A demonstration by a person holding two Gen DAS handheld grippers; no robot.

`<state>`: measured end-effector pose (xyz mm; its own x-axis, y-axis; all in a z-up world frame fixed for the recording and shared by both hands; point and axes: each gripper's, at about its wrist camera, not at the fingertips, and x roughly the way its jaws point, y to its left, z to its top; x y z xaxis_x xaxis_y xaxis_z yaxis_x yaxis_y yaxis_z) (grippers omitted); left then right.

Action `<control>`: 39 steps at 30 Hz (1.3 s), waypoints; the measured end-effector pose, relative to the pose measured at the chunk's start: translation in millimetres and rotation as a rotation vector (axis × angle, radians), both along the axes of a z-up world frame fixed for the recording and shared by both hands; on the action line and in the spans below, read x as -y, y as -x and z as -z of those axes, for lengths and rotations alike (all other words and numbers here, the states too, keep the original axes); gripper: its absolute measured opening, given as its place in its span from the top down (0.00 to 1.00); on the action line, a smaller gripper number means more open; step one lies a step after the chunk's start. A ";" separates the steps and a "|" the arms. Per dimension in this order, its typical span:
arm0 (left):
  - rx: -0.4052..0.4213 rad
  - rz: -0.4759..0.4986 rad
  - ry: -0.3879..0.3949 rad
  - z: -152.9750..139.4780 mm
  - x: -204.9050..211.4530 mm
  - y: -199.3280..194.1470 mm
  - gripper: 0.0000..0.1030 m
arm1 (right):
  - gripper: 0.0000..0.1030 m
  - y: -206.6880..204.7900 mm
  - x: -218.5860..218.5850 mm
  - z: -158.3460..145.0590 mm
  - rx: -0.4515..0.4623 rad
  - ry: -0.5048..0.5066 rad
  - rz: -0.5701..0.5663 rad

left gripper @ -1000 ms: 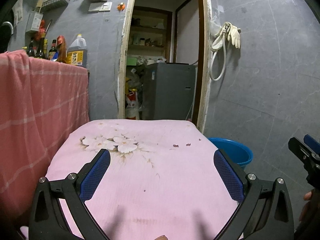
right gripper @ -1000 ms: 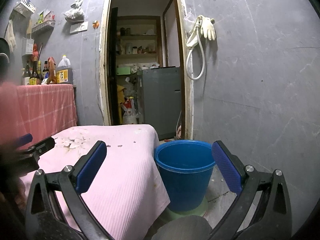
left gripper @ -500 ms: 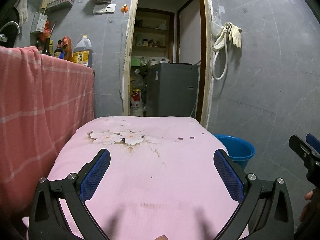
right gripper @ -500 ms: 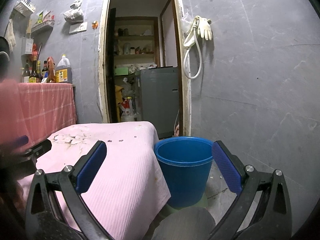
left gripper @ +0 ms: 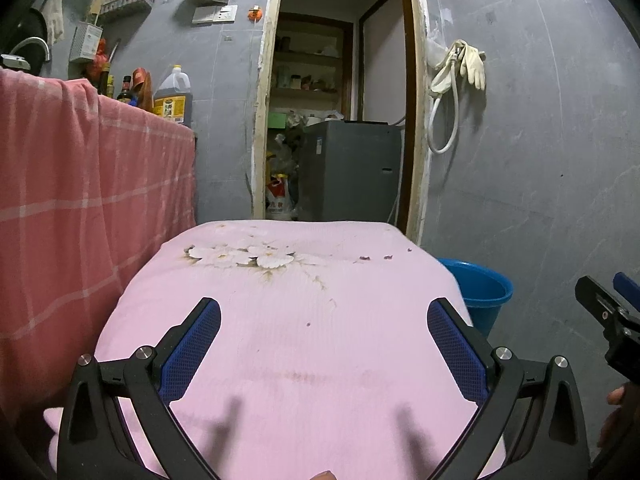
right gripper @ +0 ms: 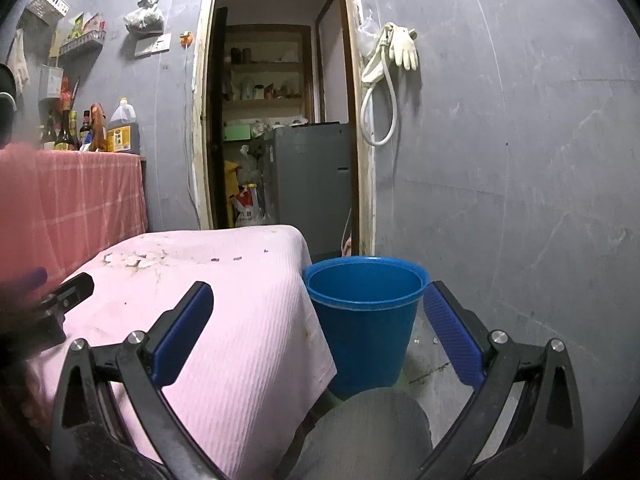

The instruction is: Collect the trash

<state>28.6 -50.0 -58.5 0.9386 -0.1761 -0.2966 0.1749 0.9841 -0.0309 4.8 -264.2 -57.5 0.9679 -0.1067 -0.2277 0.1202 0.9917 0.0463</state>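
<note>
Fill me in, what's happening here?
A person holds two grippers over a table draped in a pink cloth. Left gripper and right gripper are both open and empty. A few small scraps lie near the cloth's far edge; a blue bucket stands on the floor beside the table.

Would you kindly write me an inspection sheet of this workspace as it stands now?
Surface: pink ribbed cloth with a white flower print, stained, covering a low table.
Job's things: small dark scraps near the cloth's far right edge; round blue plastic bucket on the floor right of the table, no contents visible.
Clutter: bottles and a large oil jug on the red checked counter.
Grippers: left gripper open, empty, over the cloth; right gripper open, empty, facing the bucket.
Cables: white hose and rubber gloves hanging on the grey wall.
Surroundings: open doorway, grey appliance inside.
</note>
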 end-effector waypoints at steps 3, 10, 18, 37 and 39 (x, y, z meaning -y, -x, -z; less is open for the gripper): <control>-0.006 -0.009 -0.002 5.9 -4.3 0.1 0.02 | 0.00 0.8 -1.0 3.5 -0.007 -0.004 0.003; -0.007 -0.024 0.010 14.4 -13.6 -1.0 0.02 | 0.00 1.2 -2.3 13.1 -0.029 -0.017 0.008; -0.008 -0.016 -0.009 20.4 -15.7 -0.5 0.02 | 0.00 3.2 -2.9 13.9 -0.023 -0.016 0.009; 0.001 -0.010 -0.002 21.8 -19.7 1.0 0.02 | 0.00 4.0 -2.1 14.0 -0.027 -0.026 0.009; 0.001 -0.010 -0.001 21.5 -19.9 1.0 0.02 | 0.00 4.2 -2.1 13.9 -0.026 -0.026 0.009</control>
<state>27.5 -30.1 -80.0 0.9407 -0.1665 -0.2956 0.1651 0.9858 -0.0301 0.7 -262.1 -71.4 0.9606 -0.1090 -0.2558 0.1305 0.9891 0.0688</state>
